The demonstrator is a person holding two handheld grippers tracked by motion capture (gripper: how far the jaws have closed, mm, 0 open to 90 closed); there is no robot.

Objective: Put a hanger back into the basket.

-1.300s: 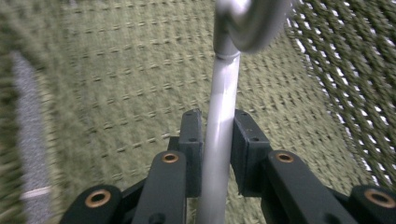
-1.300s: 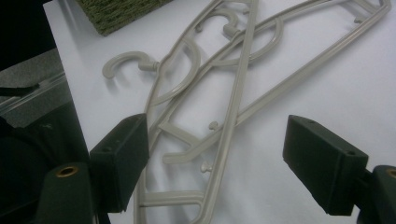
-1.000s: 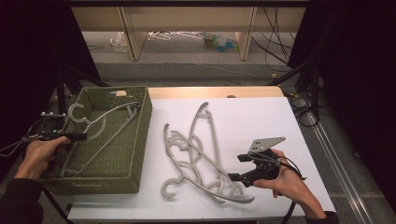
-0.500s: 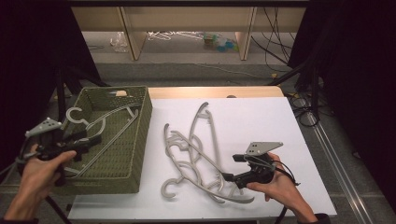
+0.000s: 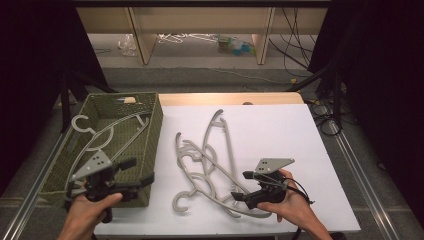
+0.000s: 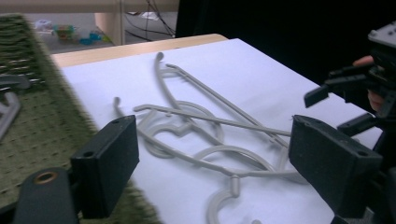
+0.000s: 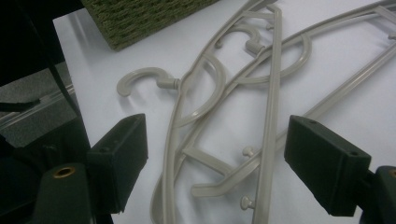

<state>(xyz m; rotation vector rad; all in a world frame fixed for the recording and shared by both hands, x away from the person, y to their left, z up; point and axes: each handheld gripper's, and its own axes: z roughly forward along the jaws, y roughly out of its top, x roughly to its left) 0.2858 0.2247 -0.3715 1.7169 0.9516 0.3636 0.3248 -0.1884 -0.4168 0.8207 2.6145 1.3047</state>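
I'm holding my right gripper [image 5: 245,186] low at the lower right of the high view, jaws spread wide and empty, hovering right over the tangle of grey hangers [image 5: 210,165] lying mid-frame on the white desk [image 5: 300,140]. In the right gripper view a hanger arm [image 7: 271,116] is running up between my jaws, so I'm judging I'm lining up to pinch it (the hangers overlap, so one may drag another).

My left gripper [image 5: 135,172] is sitting at the lower left, jaws spread too and holding nothing, over the near right corner of the green woven basket [image 5: 155,107]. One hanger [image 5: 100,135] is already lying inside that basket, which is probably where the rest are going.

Compared with half a second ago, my left gripper has swung rightwards from the basket's left edge to its near right corner and is now pointing at the pile; my right gripper has barely shifted. The pile itself looks unmoved.
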